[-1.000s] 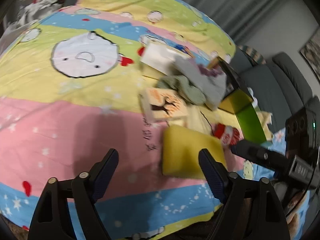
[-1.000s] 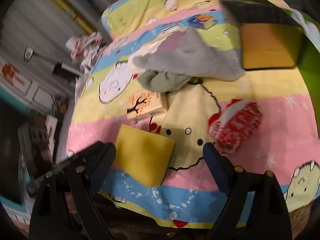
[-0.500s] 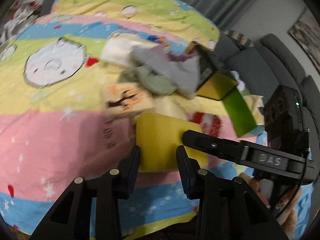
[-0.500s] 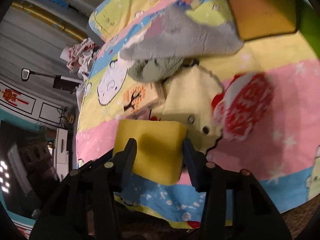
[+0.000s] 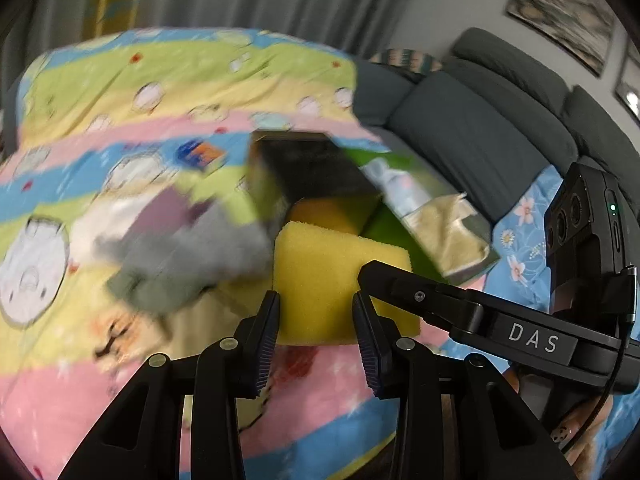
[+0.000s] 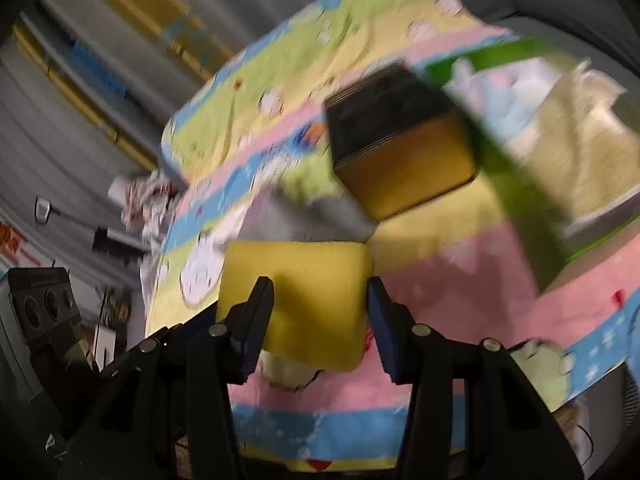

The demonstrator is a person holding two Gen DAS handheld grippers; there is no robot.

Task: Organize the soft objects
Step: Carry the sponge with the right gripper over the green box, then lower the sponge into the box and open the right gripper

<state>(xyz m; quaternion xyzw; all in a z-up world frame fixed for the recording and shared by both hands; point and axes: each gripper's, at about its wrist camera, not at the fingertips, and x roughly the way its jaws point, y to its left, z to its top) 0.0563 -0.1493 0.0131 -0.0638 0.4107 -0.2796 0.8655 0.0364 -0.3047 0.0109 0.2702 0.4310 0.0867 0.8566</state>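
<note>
Apparently both claws (blurred) gripping sponge.

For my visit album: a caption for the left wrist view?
Both grippers' fingers squeeze a yellow sponge above a cartoon-print blanket.

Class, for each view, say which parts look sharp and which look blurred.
Left wrist view: left gripper and yellow sponge are sharp; the bedspread and grey cloth smear with motion. Right wrist view: right gripper is crisp; the open box and green bin blur.
</note>
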